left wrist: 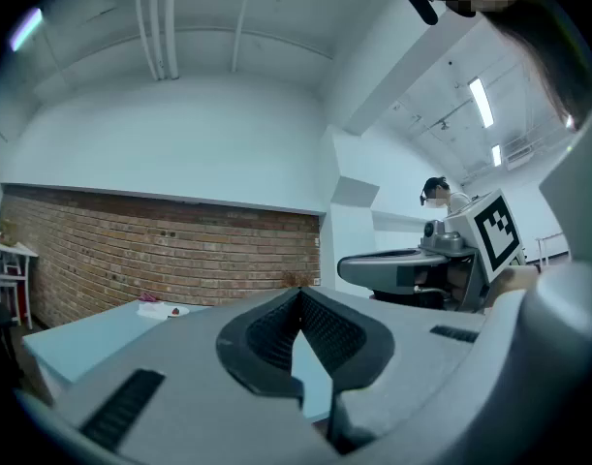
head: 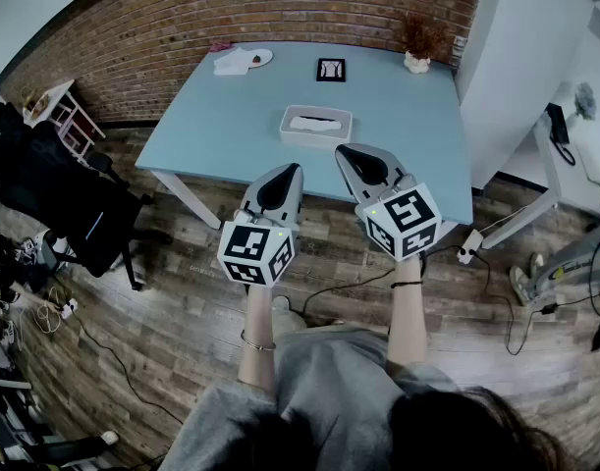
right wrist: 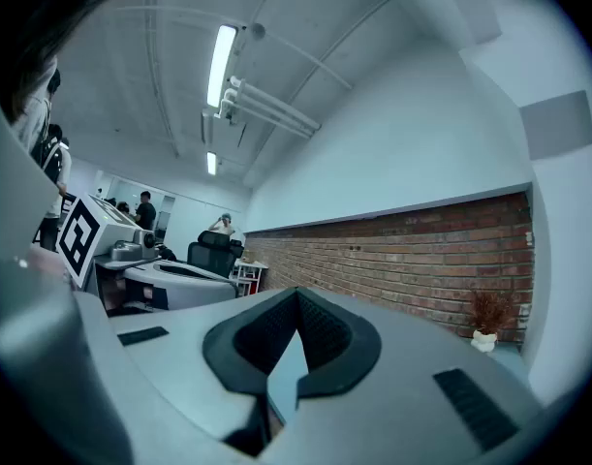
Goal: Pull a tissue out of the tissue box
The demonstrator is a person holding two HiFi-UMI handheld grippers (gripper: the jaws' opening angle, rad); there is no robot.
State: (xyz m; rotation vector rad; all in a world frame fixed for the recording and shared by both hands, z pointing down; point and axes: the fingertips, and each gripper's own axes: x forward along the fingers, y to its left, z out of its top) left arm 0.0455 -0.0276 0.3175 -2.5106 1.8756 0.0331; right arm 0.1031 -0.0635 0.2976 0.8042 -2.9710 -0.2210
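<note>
A white tissue box (head: 315,126) stands on the blue table (head: 211,126), a white tissue showing in its top slot. Both grippers hover level over the table's near edge, short of the box. My left gripper (head: 292,169) has its jaws shut tip to tip with nothing between them, as the left gripper view (left wrist: 297,294) also shows. To its right, my right gripper (head: 344,150) is shut and empty too, its tips meeting in the right gripper view (right wrist: 297,294). The box is hidden in both gripper views.
At the table's far side are a small black picture frame (head: 331,69), a plate with a napkin (head: 243,60) and a dried plant in a pot (head: 417,45). A black office chair (head: 74,204) stands left of the table. Cables lie on the wooden floor.
</note>
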